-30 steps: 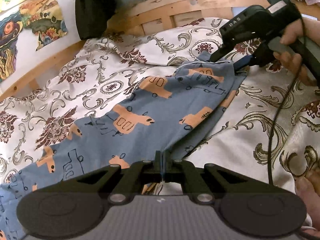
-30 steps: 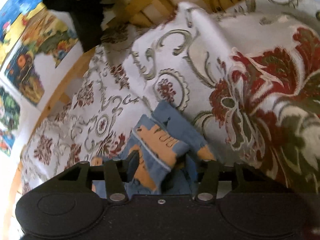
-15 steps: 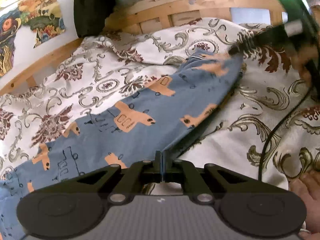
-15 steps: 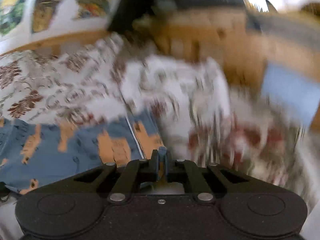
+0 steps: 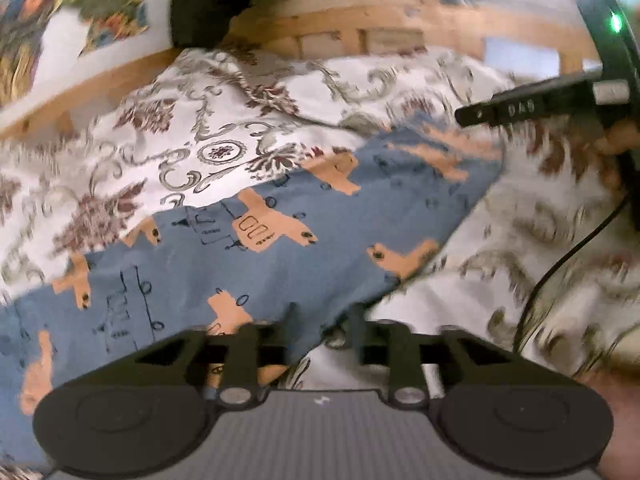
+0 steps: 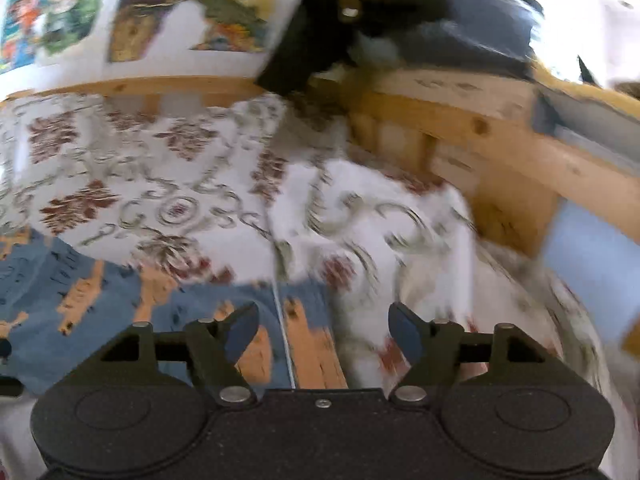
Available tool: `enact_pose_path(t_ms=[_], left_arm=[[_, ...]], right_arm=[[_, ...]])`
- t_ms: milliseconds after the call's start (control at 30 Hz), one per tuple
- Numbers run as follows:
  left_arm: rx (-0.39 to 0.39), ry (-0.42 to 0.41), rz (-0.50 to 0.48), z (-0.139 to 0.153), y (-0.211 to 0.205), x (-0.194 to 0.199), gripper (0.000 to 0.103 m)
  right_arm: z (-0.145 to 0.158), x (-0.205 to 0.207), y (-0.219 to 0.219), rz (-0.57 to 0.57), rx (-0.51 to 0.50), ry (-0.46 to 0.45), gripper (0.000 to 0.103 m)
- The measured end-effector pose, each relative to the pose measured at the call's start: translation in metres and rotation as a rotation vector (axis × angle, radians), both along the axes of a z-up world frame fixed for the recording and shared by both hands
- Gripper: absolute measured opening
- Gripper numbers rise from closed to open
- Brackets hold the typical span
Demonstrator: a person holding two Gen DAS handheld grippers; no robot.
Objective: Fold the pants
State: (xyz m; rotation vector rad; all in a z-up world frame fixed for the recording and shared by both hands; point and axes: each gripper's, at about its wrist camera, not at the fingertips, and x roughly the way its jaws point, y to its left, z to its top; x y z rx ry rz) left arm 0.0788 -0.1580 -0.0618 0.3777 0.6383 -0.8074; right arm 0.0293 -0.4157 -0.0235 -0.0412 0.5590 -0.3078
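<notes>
Blue pants (image 5: 280,240) with an orange animal print lie flat across the patterned bedspread (image 5: 224,128), running from lower left to upper right. My left gripper (image 5: 322,320) is open over the pants' near edge, with the cloth just under its fingers. In the left wrist view, my right gripper (image 5: 520,108) hovers off the pants' far right end, held by a hand (image 5: 620,136). The right wrist view shows that gripper (image 6: 322,328) open above the pants (image 6: 80,300) at an end with a white seam, nothing between its fingers. Both views are blurred.
A wooden bed frame (image 5: 360,12) runs behind the bedspread. Dark clothing (image 5: 208,0) hangs over it at the back. Colourful posters (image 6: 160,12) cover the wall. A black cable (image 5: 560,264) trails across the bedspread on the right.
Both grippers were shut on the pants half a second ago and now stand open. The pants have dropped flat on the bedspread, and the right gripper has lifted away.
</notes>
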Motion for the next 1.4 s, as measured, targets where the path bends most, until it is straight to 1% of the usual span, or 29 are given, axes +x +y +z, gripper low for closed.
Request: enact_pose_path(t_ms=[33, 67, 133, 167, 200, 233, 300, 400, 467, 500, 533, 567, 600, 633, 667, 733, 767, 800, 867, 933, 967, 1000, 1067, 1100, 1167, 1233, 1300, 1333, 1400], left_arm=[[-0.034, 0.017, 0.011, 0.004, 0.005, 0.003, 0.049], [-0.057, 0.026, 0.024, 0.007, 0.007, 0.005, 0.049], [-0.092, 0.034, 0.071, 0.012, 0.014, 0.011, 0.054], [-0.100, 0.035, 0.103, 0.014, 0.017, 0.015, 0.056], [-0.106, 0.039, 0.138, 0.015, 0.021, 0.019, 0.057], [-0.109, 0.046, 0.164, 0.015, 0.024, 0.024, 0.059], [-0.096, 0.069, 0.214, 0.011, 0.029, 0.034, 0.059], [-0.054, 0.100, 0.273, 0.002, 0.037, 0.045, 0.059], [-0.058, 0.127, 0.289, -0.002, 0.042, 0.051, 0.060], [-0.062, 0.135, 0.291, -0.004, 0.043, 0.053, 0.061], [-0.062, 0.137, 0.292, -0.004, 0.043, 0.054, 0.062], [-0.061, 0.135, 0.291, -0.004, 0.043, 0.054, 0.062], [-0.060, 0.134, 0.288, -0.002, 0.043, 0.054, 0.063], [-0.059, 0.131, 0.286, 0.000, 0.044, 0.053, 0.063], [-0.062, 0.123, 0.290, 0.003, 0.046, 0.053, 0.064], [-0.073, 0.099, 0.308, 0.014, 0.053, 0.056, 0.071], [-0.077, 0.086, 0.324, 0.020, 0.059, 0.060, 0.073], [-0.080, 0.069, 0.343, 0.026, 0.066, 0.064, 0.078], [-0.074, 0.039, 0.375, 0.037, 0.083, 0.076, 0.086], [-0.025, 0.014, 0.404, 0.041, 0.103, 0.092, 0.088], [0.022, 0.012, 0.431, 0.038, 0.116, 0.103, 0.088], [0.065, 0.024, 0.462, 0.033, 0.127, 0.111, 0.089], [0.178, 0.094, 0.582, 0.012, 0.160, 0.131, 0.089], [0.173, 0.140, 0.612, 0.004, 0.181, 0.136, 0.089], [0.046, 0.167, 0.582, 0.007, 0.214, 0.132, 0.089], [0.016, 0.136, 0.593, 0.019, 0.228, 0.125, 0.089], [-0.027, 0.093, 0.606, 0.028, 0.237, 0.121, 0.089], [-0.044, 0.086, 0.605, 0.030, 0.240, 0.123, 0.089], [-0.040, 0.090, 0.623, 0.026, 0.242, 0.135, 0.089]], right_arm=[[0.001, 0.011, -0.005, 0.024, 0.017, 0.011, 0.072], [0.002, 0.021, -0.009, 0.043, 0.033, 0.018, 0.067], [-0.006, 0.045, -0.017, 0.067, 0.037, 0.058, 0.054], [-0.013, 0.057, -0.022, 0.054, 0.038, 0.086, 0.045], [-0.018, 0.065, -0.026, 0.042, 0.061, 0.110, 0.030], [-0.022, 0.070, -0.031, 0.035, 0.090, 0.116, 0.022], [-0.023, 0.070, -0.032, 0.011, 0.075, 0.106, 0.005], [-0.016, 0.060, -0.028, -0.021, -0.001, 0.064, 0.005], [-0.021, 0.061, -0.026, -0.026, -0.024, 0.089, 0.007], [-0.026, 0.065, -0.026, -0.025, -0.037, 0.121, 0.013], [-0.028, 0.065, -0.026, -0.026, -0.048, 0.131, 0.015], [-0.027, 0.063, -0.025, -0.035, -0.059, 0.117, 0.023], [-0.023, 0.060, -0.020, -0.046, -0.079, 0.096, 0.038], [-0.018, 0.056, -0.014, -0.045, -0.106, 0.071, 0.045], [-0.012, 0.053, -0.004, -0.012, -0.128, 0.053, 0.051], [-0.006, 0.050, 0.018, 0.087, -0.139, 0.049, 0.052], [-0.006, 0.051, 0.030, 0.143, -0.130, 0.054, 0.057], [-0.009, 0.052, 0.040, 0.190, -0.104, 0.062, 0.061], [-0.020, 0.057, 0.054, 0.265, -0.035, 0.097, 0.064], [-0.040, 0.066, 0.062, 0.283, -0.027, 0.173, 0.064], [-0.050, 0.068, 0.063, 0.279, -0.034, 0.201, 0.066], [-0.055, 0.069, 0.060, 0.272, -0.021, 0.201, 0.071], [-0.052, 0.069, 0.053, 0.234, 0.013, 0.189, 0.075], [-0.050, 0.070, 0.051, 0.222, 0.011, 0.184, 0.075], [-0.045, 0.069, 0.051, 0.209, 0.004, 0.170, 0.074], [-0.037, 0.060, 0.056, 0.232, 0.000, 0.135, 0.074], [-0.032, 0.051, 0.067, 0.292, -0.001, 0.098, 0.076], [-0.032, 0.050, 0.072, 0.325, 0.024, 0.097, 0.076], [-0.041, 0.056, 0.078, 0.371, 0.088, 0.150, 0.078]])
